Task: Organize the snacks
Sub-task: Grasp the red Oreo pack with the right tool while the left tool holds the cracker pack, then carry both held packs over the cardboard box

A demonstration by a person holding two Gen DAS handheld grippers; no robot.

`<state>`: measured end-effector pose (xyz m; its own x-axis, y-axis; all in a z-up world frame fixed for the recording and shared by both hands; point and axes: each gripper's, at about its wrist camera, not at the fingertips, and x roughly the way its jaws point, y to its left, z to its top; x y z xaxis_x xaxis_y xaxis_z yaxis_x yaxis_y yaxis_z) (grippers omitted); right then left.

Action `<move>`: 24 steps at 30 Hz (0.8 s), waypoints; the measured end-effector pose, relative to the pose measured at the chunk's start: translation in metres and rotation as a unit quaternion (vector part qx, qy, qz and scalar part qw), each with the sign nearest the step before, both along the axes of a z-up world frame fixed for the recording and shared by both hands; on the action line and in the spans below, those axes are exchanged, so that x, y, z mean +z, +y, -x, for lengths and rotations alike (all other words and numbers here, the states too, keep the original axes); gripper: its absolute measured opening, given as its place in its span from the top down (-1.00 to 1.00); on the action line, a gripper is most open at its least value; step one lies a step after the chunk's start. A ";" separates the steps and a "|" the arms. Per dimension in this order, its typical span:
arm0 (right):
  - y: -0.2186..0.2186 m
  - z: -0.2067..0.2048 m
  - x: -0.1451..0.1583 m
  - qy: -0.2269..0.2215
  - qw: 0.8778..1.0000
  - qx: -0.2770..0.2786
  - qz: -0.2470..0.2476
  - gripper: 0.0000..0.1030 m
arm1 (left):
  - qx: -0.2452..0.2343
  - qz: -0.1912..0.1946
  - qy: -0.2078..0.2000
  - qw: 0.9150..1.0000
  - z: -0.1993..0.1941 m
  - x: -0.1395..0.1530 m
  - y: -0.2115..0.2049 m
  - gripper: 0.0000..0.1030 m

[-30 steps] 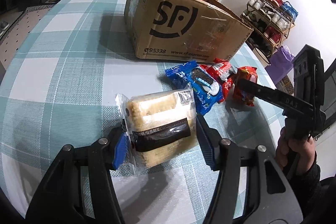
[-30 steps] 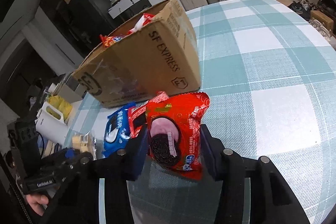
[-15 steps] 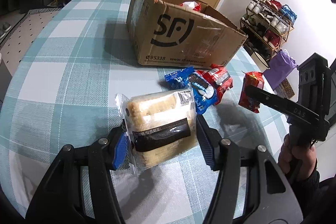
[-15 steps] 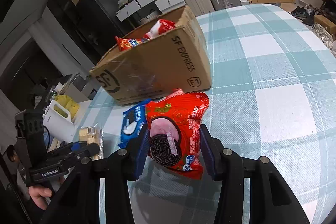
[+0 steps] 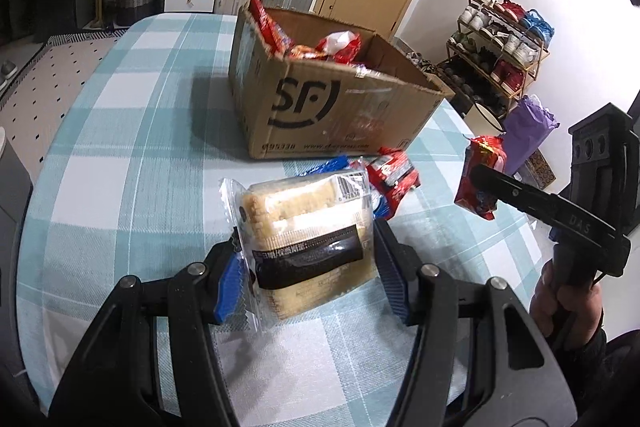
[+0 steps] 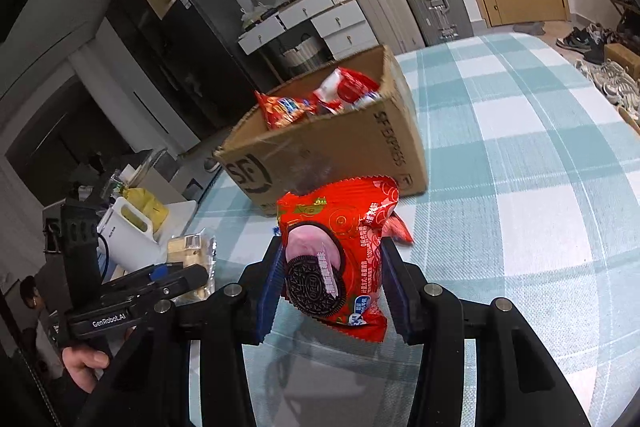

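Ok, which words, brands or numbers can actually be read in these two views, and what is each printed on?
"SF": logo on the cardboard box.
"SF EXPRESS": box end wall, right wrist view.
"95338": box front, beside a blurred web address.
"OREO": cookie pictured on the red Oreo packet; its Chinese text is too small.
"GenRoboAI": left claw.
"DAS": right claw.
Cracker packet: black label unreadable.

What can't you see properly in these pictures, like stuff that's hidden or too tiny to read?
- Left wrist view: the blue snack packet on the table is mostly hidden behind the clear-wrapped pale cracker pack held in the left gripper.
- Both views: the bottom of the brown cardboard SF box is hidden by its walls and the red snack bags on top.
- Right wrist view: small print on the red Oreo packet in the right gripper is too small to read.
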<state>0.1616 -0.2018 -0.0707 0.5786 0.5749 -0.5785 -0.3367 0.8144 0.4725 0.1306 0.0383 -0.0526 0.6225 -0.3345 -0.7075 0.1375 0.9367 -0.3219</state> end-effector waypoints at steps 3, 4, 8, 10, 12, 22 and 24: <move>0.002 0.000 0.011 -0.007 1.000 0.007 -0.007 0.10 | -0.005 -0.004 -0.006 1.000 -0.004 0.012 -0.001 -0.08; 0.003 -0.001 0.015 -0.010 1.000 0.008 -0.008 0.10 | -0.007 -0.006 -0.010 1.000 -0.005 0.018 -0.001 -0.08; 0.008 -0.004 0.033 -0.022 1.000 0.016 -0.010 0.10 | -0.006 -0.004 -0.016 1.000 -0.013 0.033 -0.003 -0.08; 0.011 -0.007 0.039 -0.026 0.999 0.019 -0.010 0.10 | -0.006 -0.003 -0.020 1.000 -0.019 0.041 -0.003 -0.08; 0.013 -0.010 0.046 -0.029 0.999 0.023 -0.010 0.10 | -0.007 -0.007 -0.026 1.000 -0.024 0.050 -0.004 -0.08; 0.023 -0.041 0.079 -0.046 0.998 0.036 -0.008 0.10 | -0.014 -0.008 -0.032 0.999 -0.064 0.079 -0.006 -0.08; 0.025 -0.049 0.083 -0.046 0.998 0.037 -0.007 0.10 | -0.012 -0.008 -0.033 0.999 -0.074 0.082 -0.007 -0.08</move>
<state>0.2110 -0.1772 0.0123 0.5849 0.6253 -0.5167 -0.4384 0.7796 0.4472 0.2050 0.0313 0.0295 0.6600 -0.3392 -0.6704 0.1811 0.9378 -0.2961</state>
